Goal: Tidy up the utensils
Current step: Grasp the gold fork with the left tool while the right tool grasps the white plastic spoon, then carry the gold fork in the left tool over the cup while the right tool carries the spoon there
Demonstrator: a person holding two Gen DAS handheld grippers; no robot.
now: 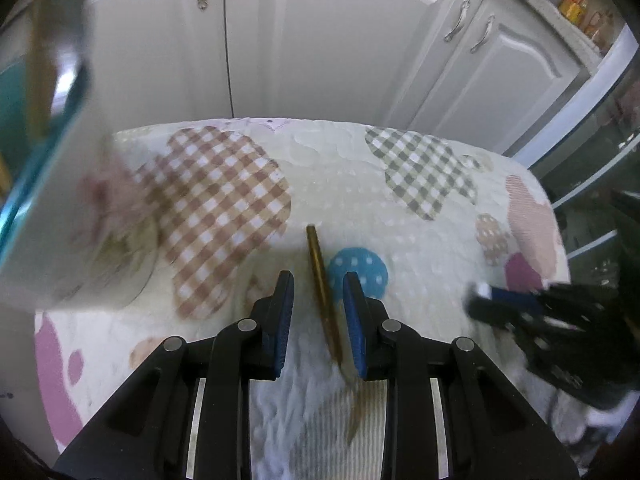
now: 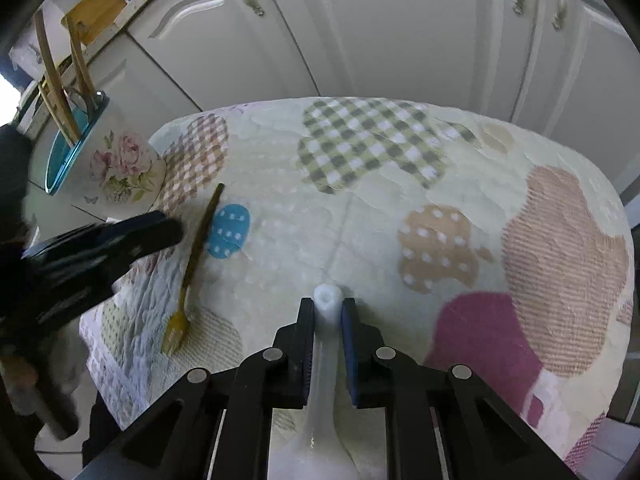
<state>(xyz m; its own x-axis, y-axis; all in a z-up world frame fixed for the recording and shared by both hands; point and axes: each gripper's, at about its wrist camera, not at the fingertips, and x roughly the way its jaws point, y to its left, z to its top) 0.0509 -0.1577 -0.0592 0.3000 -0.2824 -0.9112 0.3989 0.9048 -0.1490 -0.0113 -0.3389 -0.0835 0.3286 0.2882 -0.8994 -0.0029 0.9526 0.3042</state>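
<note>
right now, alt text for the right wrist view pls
The right tool is closed on the handle of a white plastic utensil lying on a quilted patchwork tablecloth. To the left, a gold fork lies on the cloth beside the blurred left tool, with a floral utensil holder holding wooden utensils behind it.

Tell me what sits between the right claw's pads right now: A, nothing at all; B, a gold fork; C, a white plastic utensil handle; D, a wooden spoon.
C: in the right wrist view the right claw has its pads pressed on the white plastic utensil handle, while the gold fork lies apart on the tablecloth.
</note>
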